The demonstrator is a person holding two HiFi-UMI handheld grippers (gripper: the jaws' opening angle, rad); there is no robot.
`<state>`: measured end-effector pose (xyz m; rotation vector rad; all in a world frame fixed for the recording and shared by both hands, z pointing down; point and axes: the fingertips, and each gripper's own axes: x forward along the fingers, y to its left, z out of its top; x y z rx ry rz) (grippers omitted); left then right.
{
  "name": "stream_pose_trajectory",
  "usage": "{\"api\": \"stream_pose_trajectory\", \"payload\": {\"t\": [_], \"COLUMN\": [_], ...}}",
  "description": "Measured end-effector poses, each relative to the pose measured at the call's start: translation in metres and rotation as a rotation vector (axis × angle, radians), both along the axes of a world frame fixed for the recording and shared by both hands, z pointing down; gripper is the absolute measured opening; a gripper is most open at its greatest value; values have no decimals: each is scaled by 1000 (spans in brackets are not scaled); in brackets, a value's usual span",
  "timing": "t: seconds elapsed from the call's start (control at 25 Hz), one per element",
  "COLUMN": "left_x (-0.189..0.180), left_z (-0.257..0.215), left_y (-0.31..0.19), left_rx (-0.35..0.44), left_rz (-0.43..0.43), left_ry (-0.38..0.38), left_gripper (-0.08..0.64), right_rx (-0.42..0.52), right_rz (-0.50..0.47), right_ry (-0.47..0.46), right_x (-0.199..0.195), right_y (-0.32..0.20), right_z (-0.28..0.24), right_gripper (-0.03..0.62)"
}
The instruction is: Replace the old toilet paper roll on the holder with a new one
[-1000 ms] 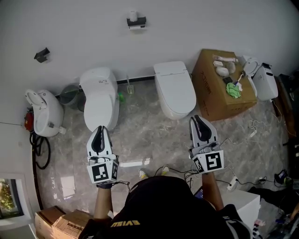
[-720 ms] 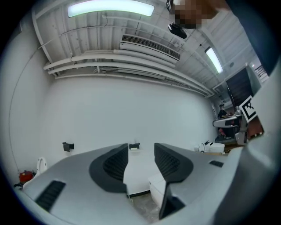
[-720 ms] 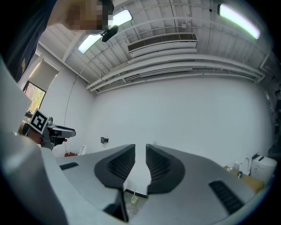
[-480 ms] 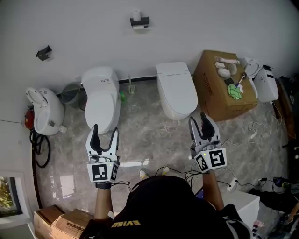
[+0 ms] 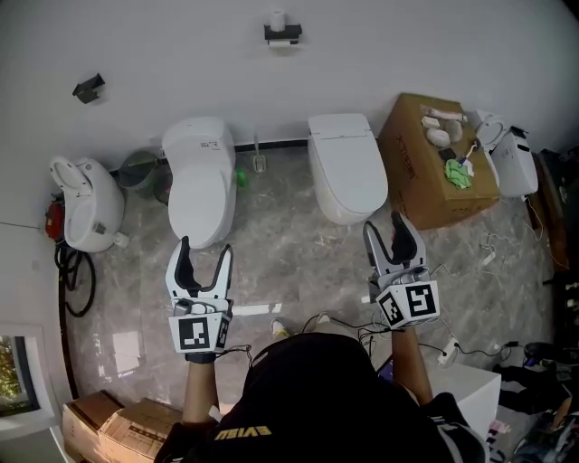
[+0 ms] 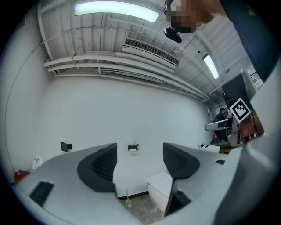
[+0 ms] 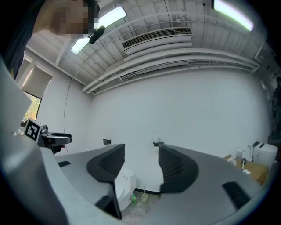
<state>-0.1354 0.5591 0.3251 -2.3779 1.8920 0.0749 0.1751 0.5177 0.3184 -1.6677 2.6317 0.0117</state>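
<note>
A black paper holder [image 5: 282, 34] is fixed high on the white wall, with a small white roll [image 5: 277, 18] on it. It shows small and far between the jaws in the left gripper view [image 6: 133, 147] and just above the right jaw in the right gripper view [image 7: 157, 143]. My left gripper [image 5: 204, 250] hovers over the floor in front of the left toilet, its jaws opening with nothing between them [image 6: 138, 154]. My right gripper [image 5: 384, 226] is held before the right toilet, jaws also opening and empty [image 7: 139, 151]. Small white items [image 5: 438, 136] lie on a cardboard box; I cannot tell what they are.
Two white toilets [image 5: 201, 181] [image 5: 346, 167] stand against the wall with a brush [image 5: 259, 161] between them. The cardboard box [image 5: 425, 185] with a green cloth [image 5: 457, 174] is at right. A white appliance [image 5: 83, 203], a bin [image 5: 137, 170] and a second wall fitting [image 5: 88, 88] are at left.
Both grippers went from shut to open. Both hands moved slightly forward toward the toilets, and the wall holder sits a little further right in the head view.
</note>
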Motion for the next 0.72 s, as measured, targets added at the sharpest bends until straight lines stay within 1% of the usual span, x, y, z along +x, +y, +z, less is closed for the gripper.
{"api": "stream_pose_trajectory", "payload": {"t": [0.12, 0.32, 0.4, 0.52, 0.64, 0.72], "left_x": [-20, -47, -54, -58, -62, -63], "left_z": [5, 29, 38, 41, 44, 45], "left_y": [7, 12, 12, 3, -13, -30], "left_rx": [4, -50, -75, -78, -81, -79], "left_rz": [14, 30, 24, 23, 23, 27], "left_ry": [-7, -14, -22, -12, -16, -17], "left_gripper": [322, 322, 322, 322, 322, 322], "right_rx": [-3, -9, -25, -32, -27, -20], "right_rz": [3, 9, 16, 37, 49, 49], "right_ry": [8, 24, 31, 33, 33, 59], "right_x": [-21, -47, -48, -44, -42, -43], "right_y": [11, 23, 24, 16, -2, -19], "right_z": [1, 6, 13, 18, 17, 18], "right_gripper": [229, 229, 229, 229, 229, 229]}}
